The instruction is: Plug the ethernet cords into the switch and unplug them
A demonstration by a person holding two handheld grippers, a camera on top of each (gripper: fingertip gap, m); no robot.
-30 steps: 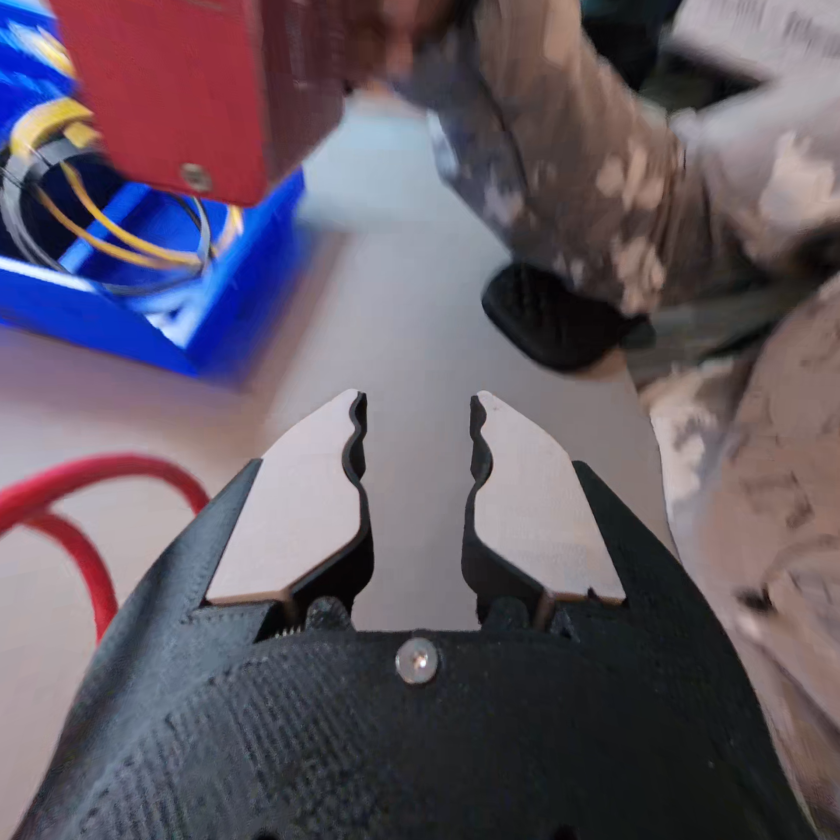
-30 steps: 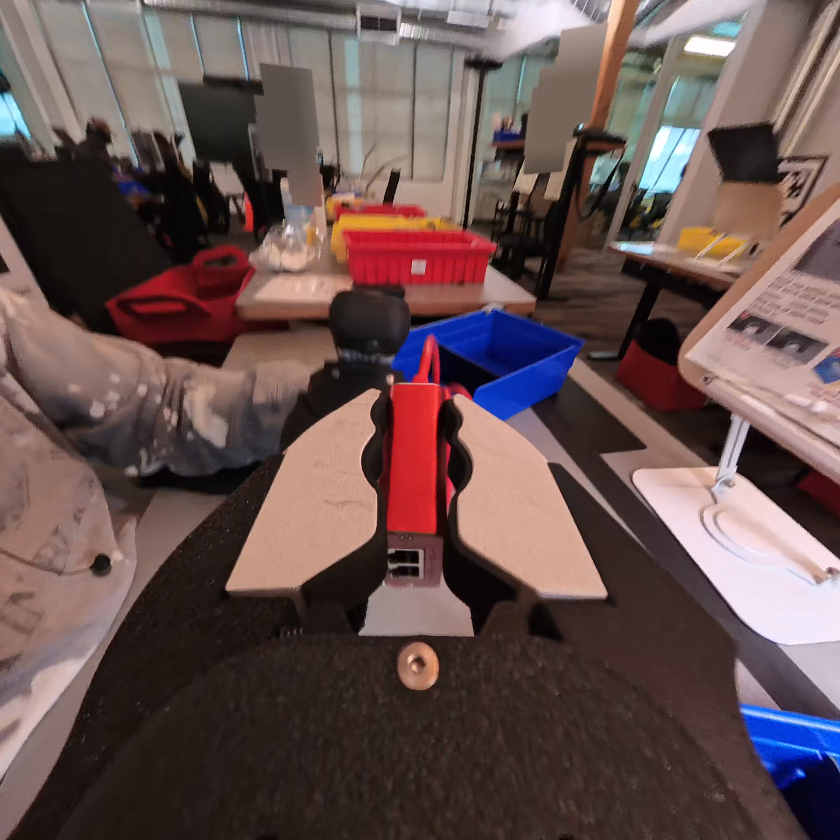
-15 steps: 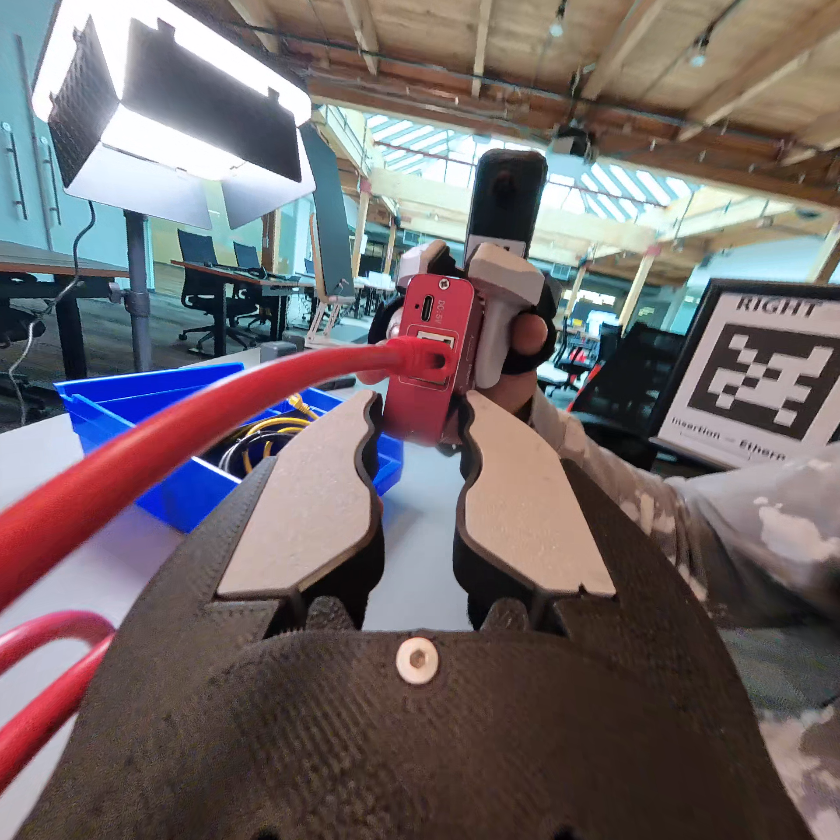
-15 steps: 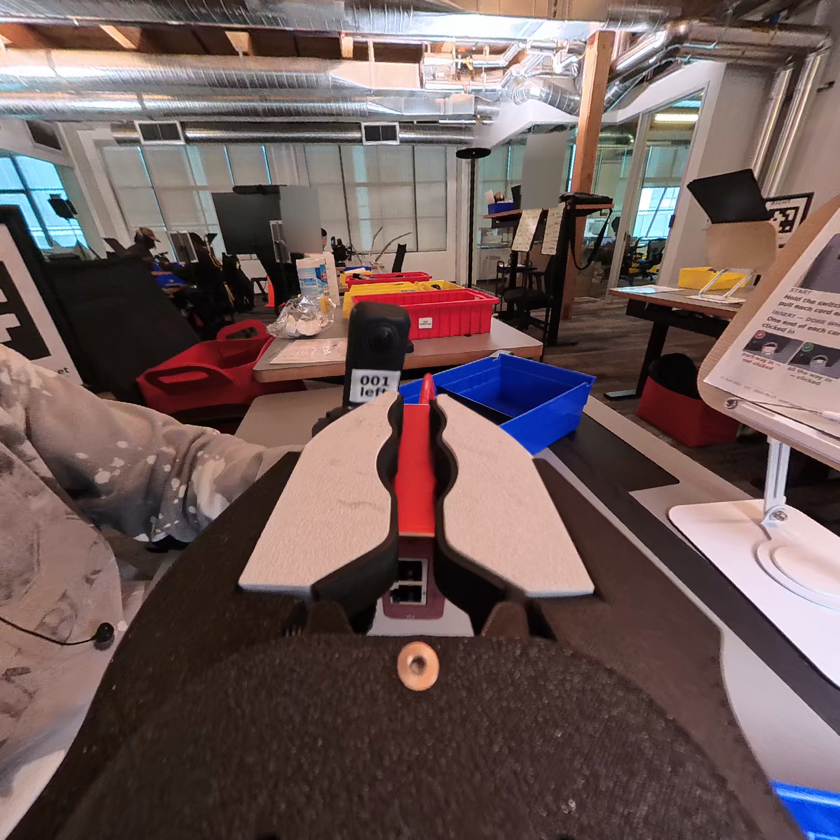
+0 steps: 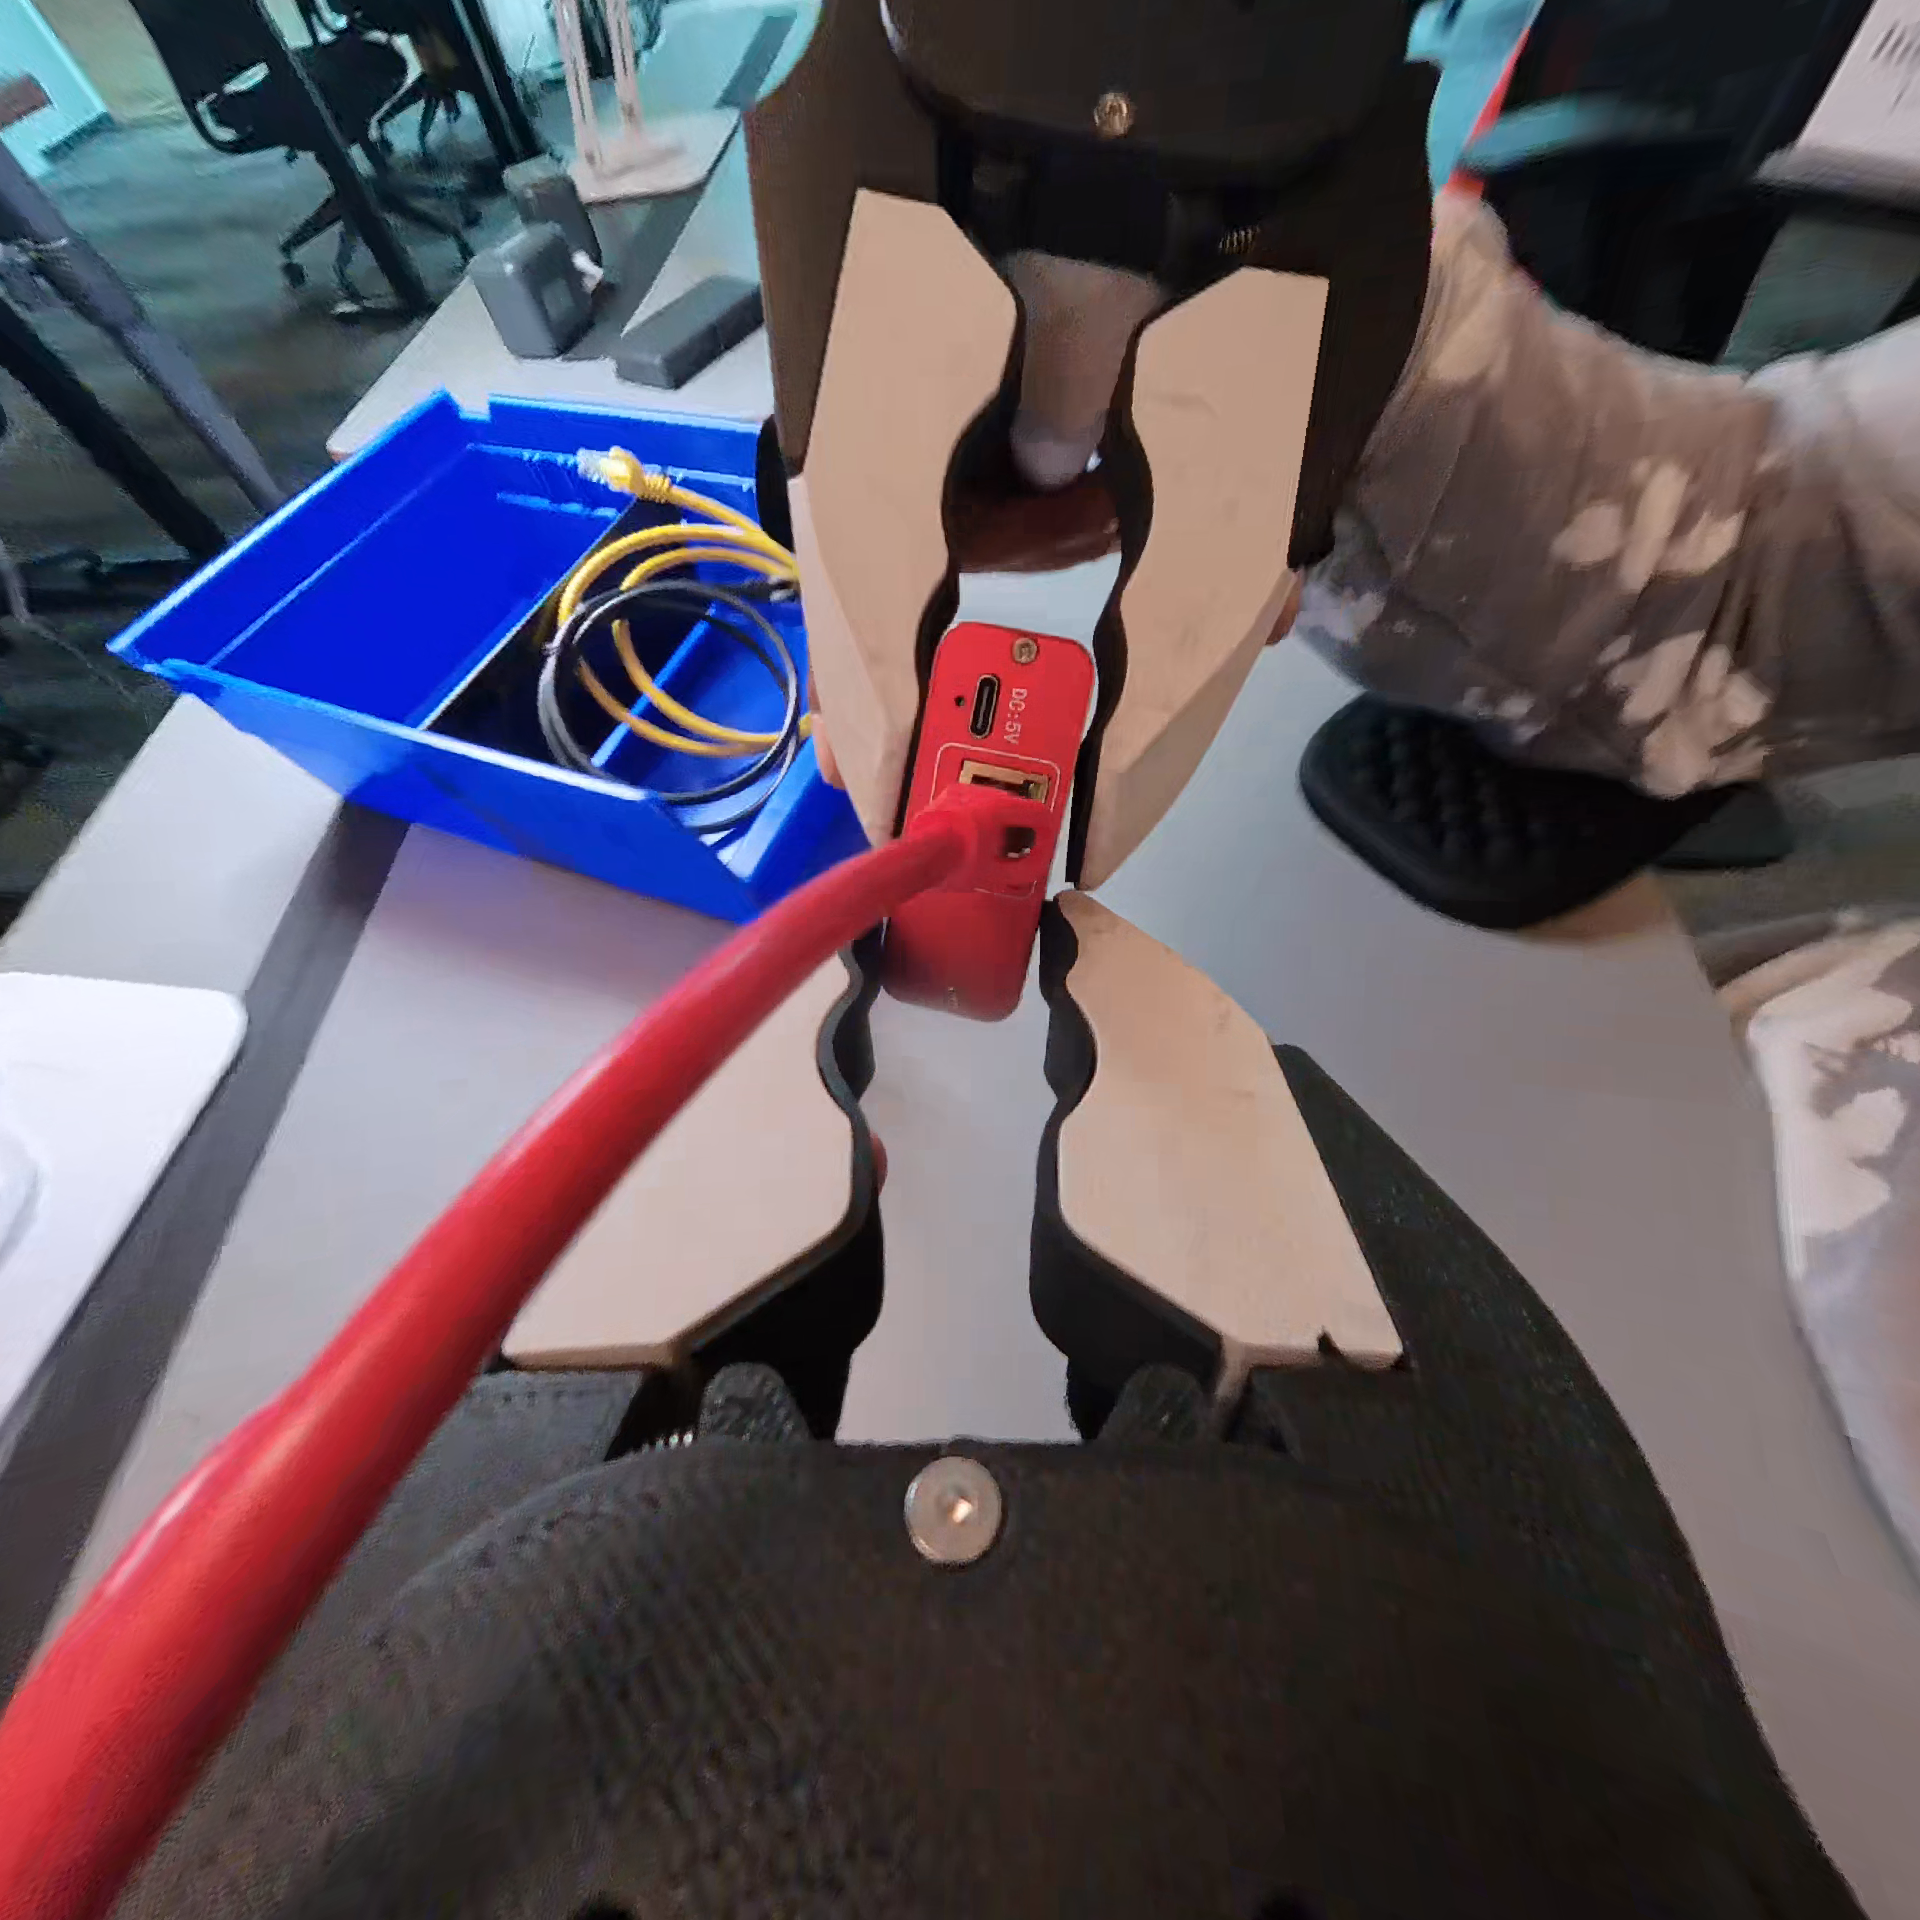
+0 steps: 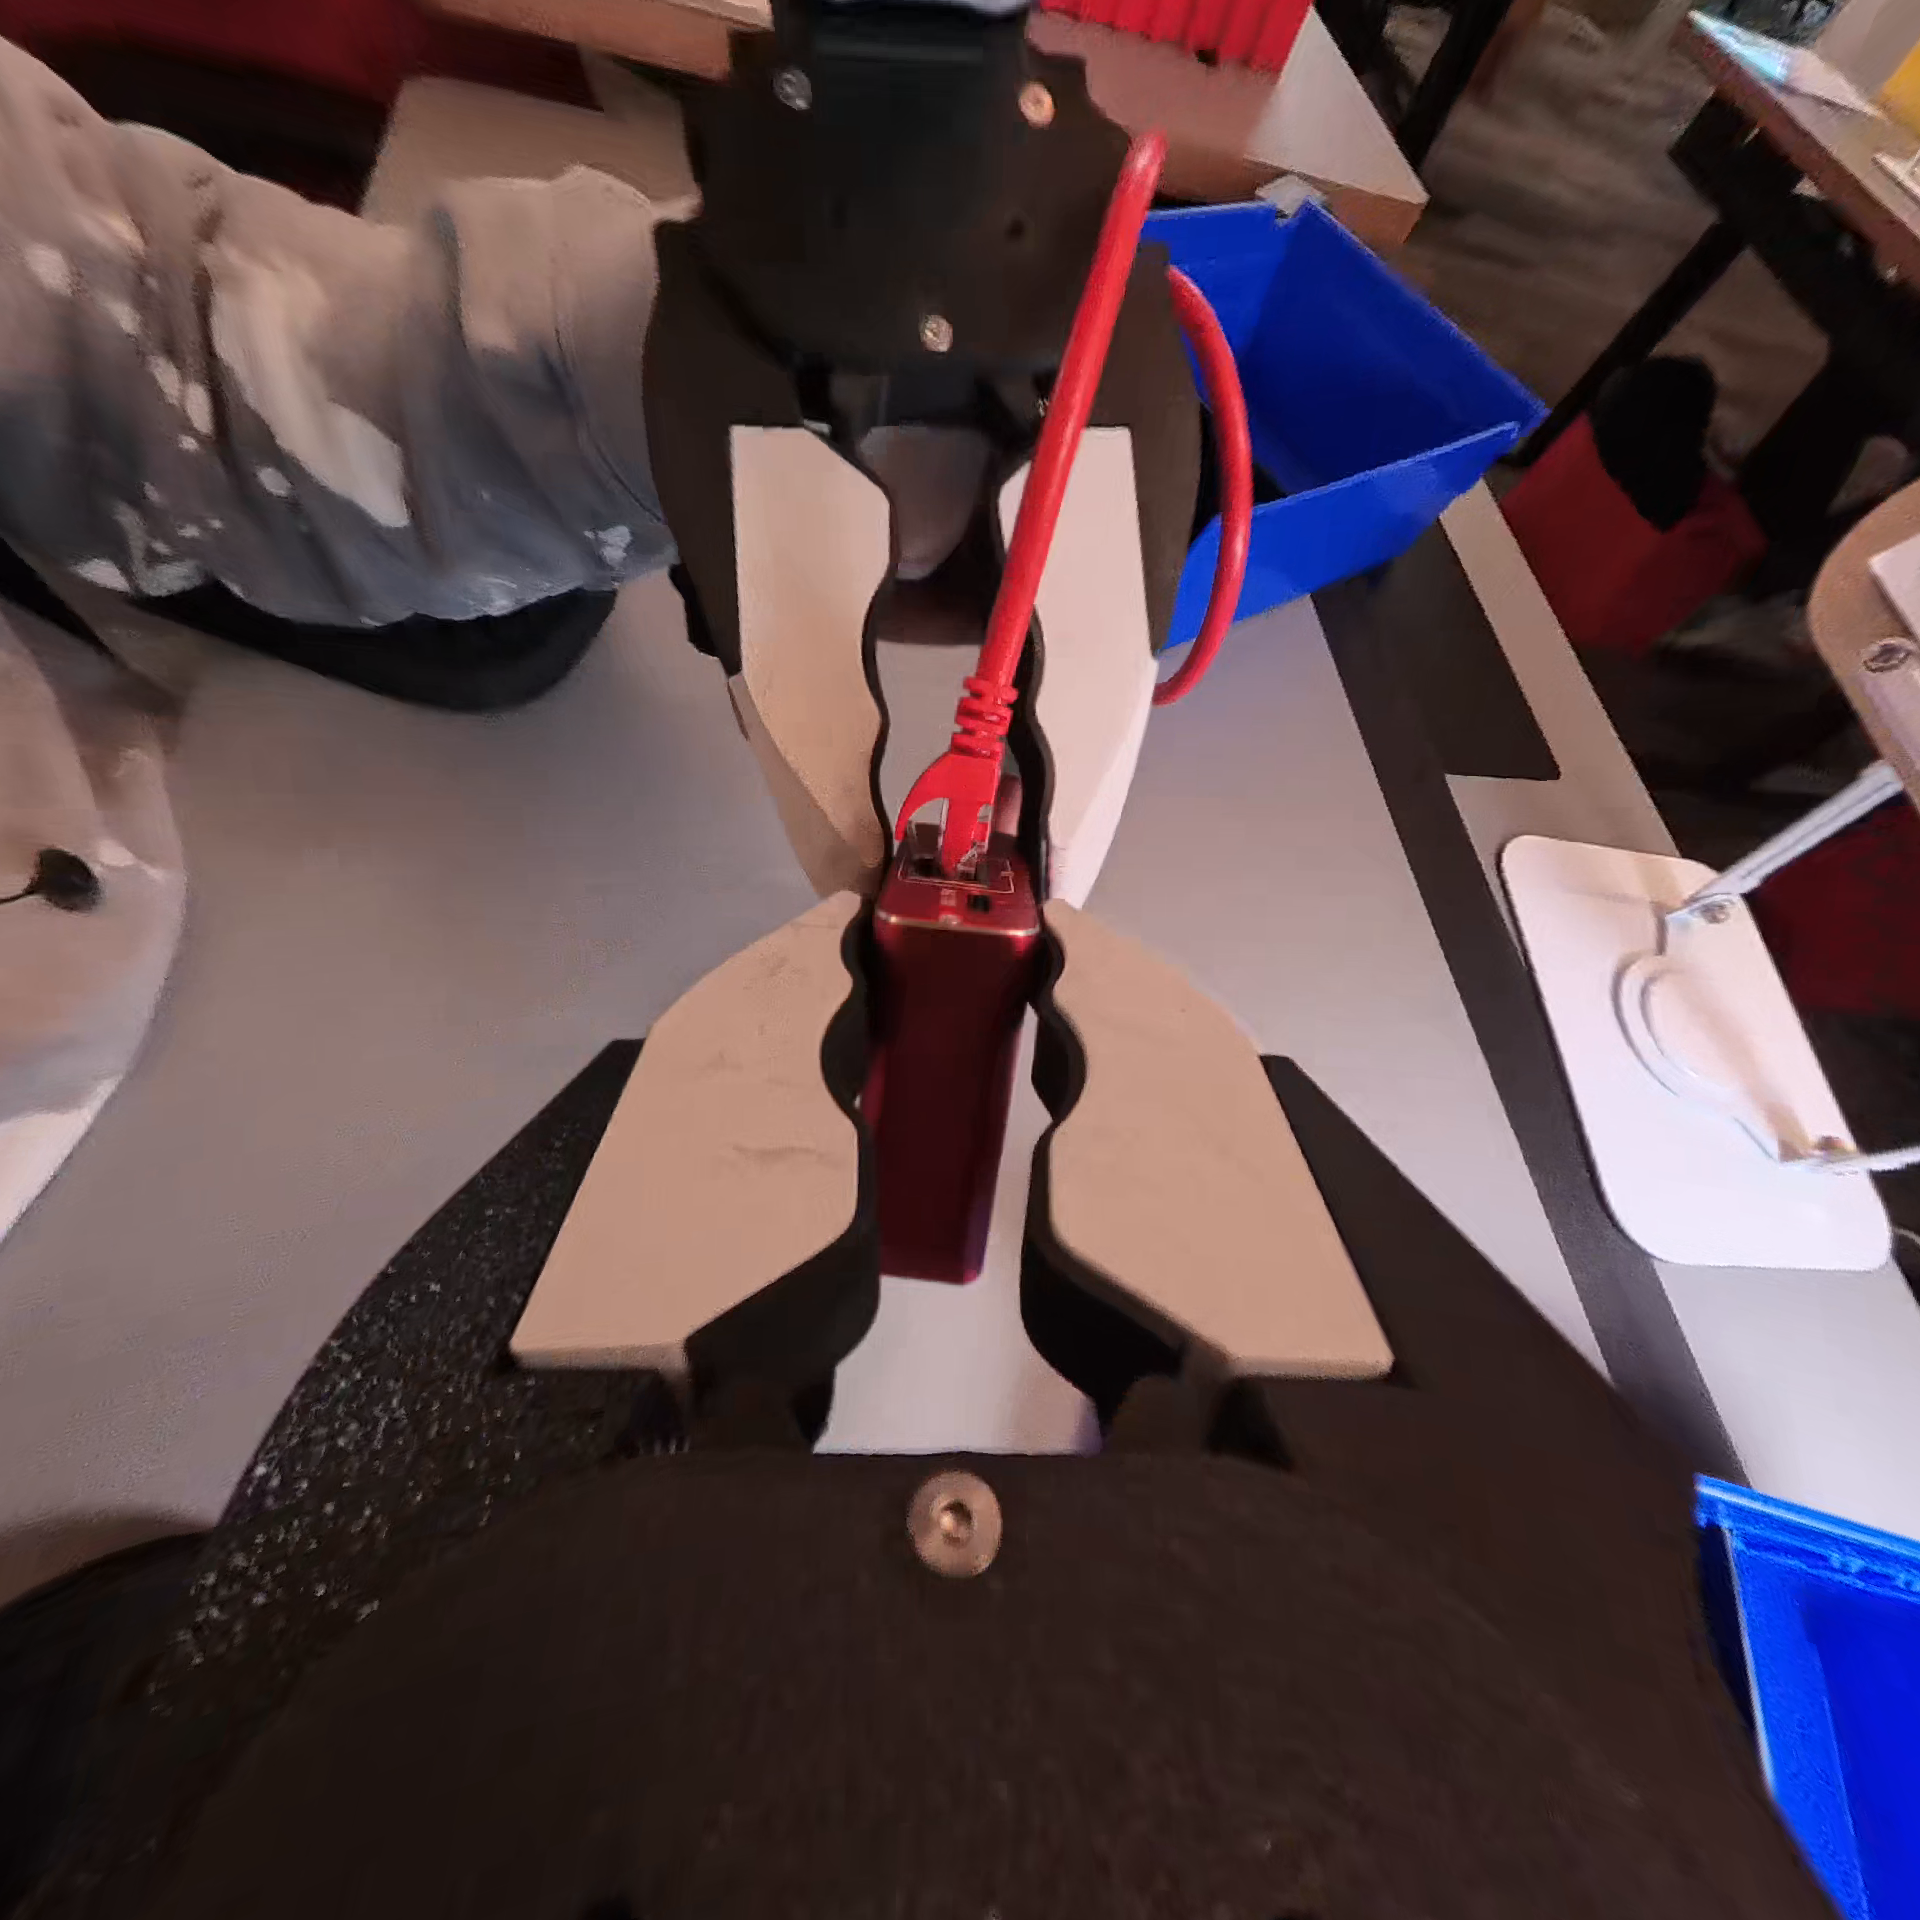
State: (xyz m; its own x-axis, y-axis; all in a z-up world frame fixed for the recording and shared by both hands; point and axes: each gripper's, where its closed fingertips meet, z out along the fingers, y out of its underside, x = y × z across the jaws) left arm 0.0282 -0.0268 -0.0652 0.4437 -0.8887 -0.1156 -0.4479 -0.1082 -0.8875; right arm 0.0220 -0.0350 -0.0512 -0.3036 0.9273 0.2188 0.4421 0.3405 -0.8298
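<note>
My left gripper [image 5: 951, 925] at frame centre facing my right gripper [image 5: 977, 862] from above, switch [image 5: 987, 821] between them, cord [image 5: 499, 1226] running to lower left, bin [image 5: 343, 644] on the table [image 5: 1351, 1039] at middle left, cables [image 5: 675, 644] in it

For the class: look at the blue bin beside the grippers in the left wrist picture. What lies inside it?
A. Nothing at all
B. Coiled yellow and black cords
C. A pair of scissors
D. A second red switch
B: the blue bin holds a yellow cord and a black cord, looped together.
</note>
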